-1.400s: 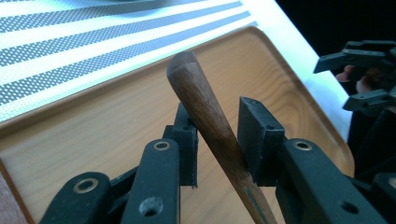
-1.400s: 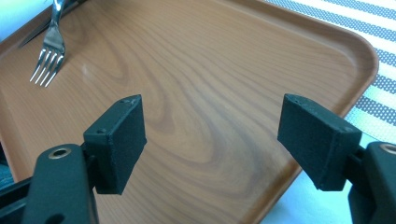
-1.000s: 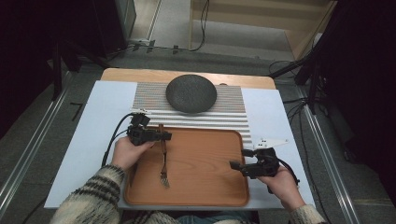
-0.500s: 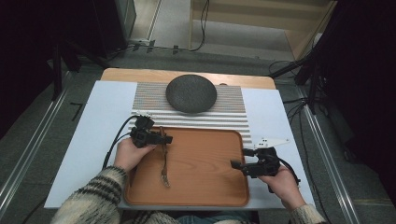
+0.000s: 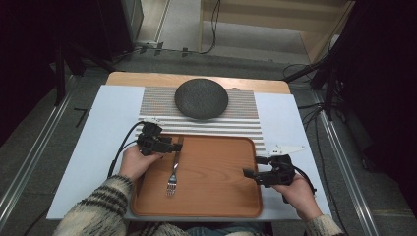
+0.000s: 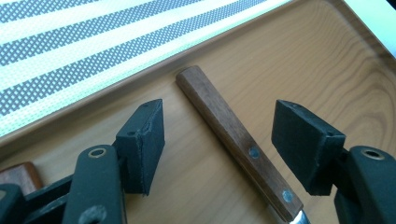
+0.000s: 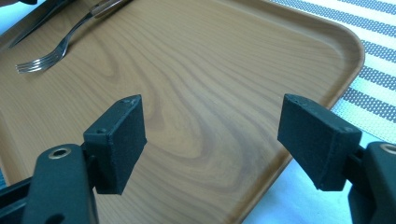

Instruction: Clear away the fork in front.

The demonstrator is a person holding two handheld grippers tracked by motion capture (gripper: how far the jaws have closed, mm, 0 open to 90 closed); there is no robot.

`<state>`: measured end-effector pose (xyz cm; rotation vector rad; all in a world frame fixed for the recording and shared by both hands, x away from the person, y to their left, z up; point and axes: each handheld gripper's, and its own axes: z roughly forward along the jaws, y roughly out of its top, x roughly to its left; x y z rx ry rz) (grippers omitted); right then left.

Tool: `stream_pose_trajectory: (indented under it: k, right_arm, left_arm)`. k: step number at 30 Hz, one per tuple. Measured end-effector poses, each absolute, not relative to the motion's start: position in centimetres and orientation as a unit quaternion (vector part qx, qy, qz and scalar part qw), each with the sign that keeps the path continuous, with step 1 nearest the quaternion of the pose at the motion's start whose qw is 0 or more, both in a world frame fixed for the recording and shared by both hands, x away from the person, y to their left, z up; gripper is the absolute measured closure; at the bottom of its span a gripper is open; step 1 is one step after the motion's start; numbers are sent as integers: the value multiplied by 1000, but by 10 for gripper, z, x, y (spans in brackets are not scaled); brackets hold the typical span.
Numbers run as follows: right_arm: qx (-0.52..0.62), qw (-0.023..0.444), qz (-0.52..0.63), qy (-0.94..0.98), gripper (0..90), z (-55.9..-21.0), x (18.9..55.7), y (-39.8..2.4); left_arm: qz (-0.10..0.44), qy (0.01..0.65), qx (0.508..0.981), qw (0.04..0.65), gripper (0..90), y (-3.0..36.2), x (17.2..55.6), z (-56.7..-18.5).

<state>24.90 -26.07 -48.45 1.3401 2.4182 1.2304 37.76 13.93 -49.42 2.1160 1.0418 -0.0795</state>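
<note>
A fork [image 5: 173, 169] with a wooden handle [image 6: 233, 135] lies flat on the left part of a wooden tray [image 5: 216, 167], tines toward the person. My left gripper [image 5: 177, 146] sits low over the handle's far end. Its jaws have just been opening and now stand apart on either side of the handle [image 6: 224, 123] without touching it. My right gripper [image 5: 253, 166] hovers over the tray's right edge, open, with bare tray [image 7: 210, 93] between its jaws [image 7: 212, 123]. The fork [image 7: 44, 58] lies far off at that view's upper left.
The tray rests on a white table [image 5: 98, 137], partly over a striped placemat [image 5: 246, 123]. A dark round plate [image 5: 201, 98] sits on the mat beyond the tray. Cables trail from both grippers. Dark stands and floor surround the table.
The left gripper's jaws have spread apart and let go of the fork's handle, which now lies free on the tray. Both hands stay where they were.
</note>
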Motion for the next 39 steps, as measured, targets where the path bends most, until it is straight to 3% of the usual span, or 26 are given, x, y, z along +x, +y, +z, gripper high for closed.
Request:
stream_pose_trajectory:
  k: [11,22,25,31,36,38,39]
  right_arm:
    - [442,59,406,798,216,-484,250,-261]
    - [444,57,405,797,217,-485,250,-261]
    - [444,58,404,798,217,-485,250,-261]
    - [443,60,402,799,216,-485,250,-261]
    - [443,61,402,799,216,-485,250,-261]
    - [443,61,402,799,216,-485,250,-261]
    - [443,61,402,799,217,-485,250,-261]
  left_arm:
    - [-28,381,816,434,345,138,364,-472]
    - [-27,346,828,441,346,120,350,-464]
    - [-32,340,832,437,384,115,348,-464]
    - [-48,332,841,424,515,108,345,-465]
    - [-33,316,847,427,802,104,342,-465]
    - [-44,312,850,422,896,103,344,-468]
    - [-47,312,852,417,898,102,345,-470]
